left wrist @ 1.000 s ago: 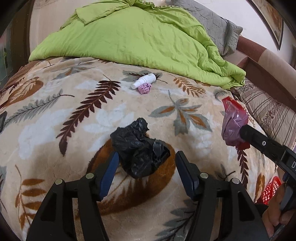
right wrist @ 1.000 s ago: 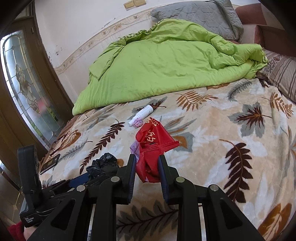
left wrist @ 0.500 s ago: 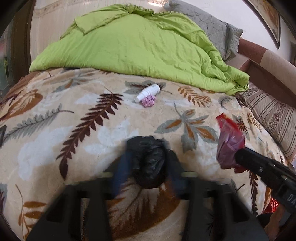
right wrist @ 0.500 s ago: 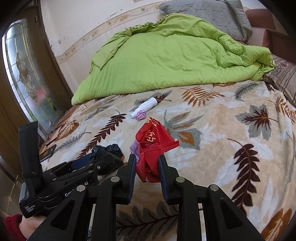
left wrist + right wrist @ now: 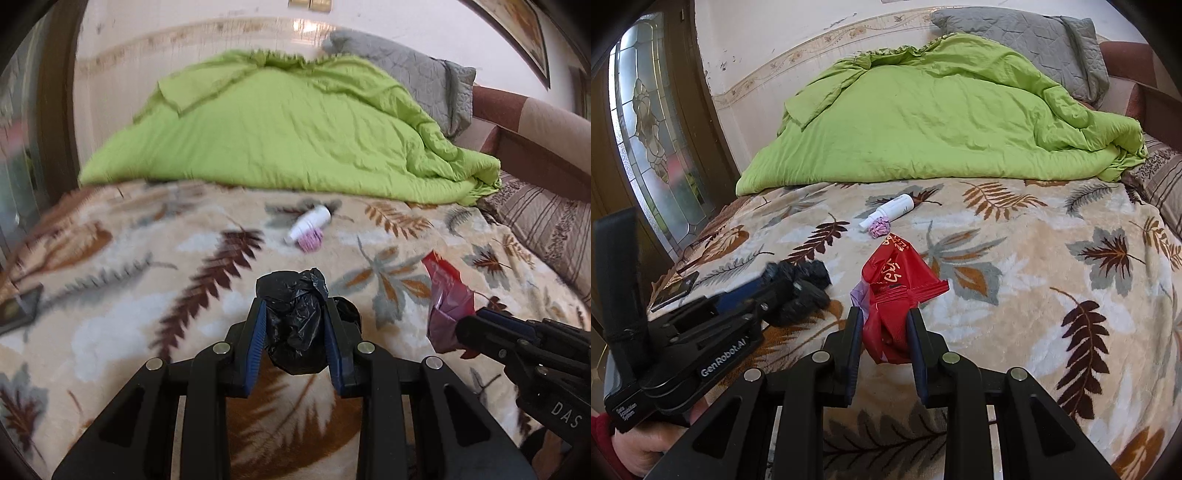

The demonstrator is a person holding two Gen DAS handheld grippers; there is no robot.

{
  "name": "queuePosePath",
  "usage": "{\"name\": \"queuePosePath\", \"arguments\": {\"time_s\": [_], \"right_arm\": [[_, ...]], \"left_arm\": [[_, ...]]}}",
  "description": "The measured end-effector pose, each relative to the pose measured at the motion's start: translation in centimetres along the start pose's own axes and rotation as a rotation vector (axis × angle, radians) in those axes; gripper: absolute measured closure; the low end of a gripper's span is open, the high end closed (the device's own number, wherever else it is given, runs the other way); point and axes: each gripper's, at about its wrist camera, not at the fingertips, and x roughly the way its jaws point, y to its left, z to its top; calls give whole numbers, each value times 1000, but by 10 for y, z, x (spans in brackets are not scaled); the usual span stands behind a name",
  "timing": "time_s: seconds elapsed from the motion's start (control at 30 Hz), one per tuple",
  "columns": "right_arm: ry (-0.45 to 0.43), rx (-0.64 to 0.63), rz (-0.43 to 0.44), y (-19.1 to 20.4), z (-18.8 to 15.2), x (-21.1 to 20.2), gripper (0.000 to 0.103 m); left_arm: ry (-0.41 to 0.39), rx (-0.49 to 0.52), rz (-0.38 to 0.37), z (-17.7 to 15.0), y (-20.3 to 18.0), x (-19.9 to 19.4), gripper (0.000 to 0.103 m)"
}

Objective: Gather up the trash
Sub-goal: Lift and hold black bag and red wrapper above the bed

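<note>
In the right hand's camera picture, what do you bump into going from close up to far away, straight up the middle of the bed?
Right tool shut on the red wrapper → crumpled pink paper → white bottle → green comforter → gray pillow.

A bed fills most of the frame, covered by a beige blanket (image 5: 1052, 258) printed with leaves. A crumpled green duvet (image 5: 942, 122) lies across the upper middle, a grey pillow (image 5: 1027, 40) behind it at the upper right. A cream wall (image 5: 798, 33) with a patterned border rises behind; a stained-glass door (image 5: 650, 122) stands at the left.
</note>
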Motion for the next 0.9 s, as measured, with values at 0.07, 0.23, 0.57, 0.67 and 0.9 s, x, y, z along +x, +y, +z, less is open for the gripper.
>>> {"name": "queuePosePath", "arguments": {"time_s": [0.07, 0.23, 0.57, 0.67, 0.9], "right_arm": [[-1, -2, 0, 0, 0, 0, 77], [-5, -6, -3, 0, 0, 0, 77], [-3, -7, -9, -1, 0, -1, 77], [-3, -7, -9, -1, 0, -1, 77], [-3, -7, -10, -1, 0, -1, 77]], "left_arm": [[-29, 21, 31, 1, -3, -4, 74], [-51, 54, 66, 2, -5, -8, 74], [-53, 69, 72, 1, -7, -7, 74], [-56, 71, 72, 1, -8, -8, 74], [-59, 80, 74, 0, -8, -8, 74]]}}
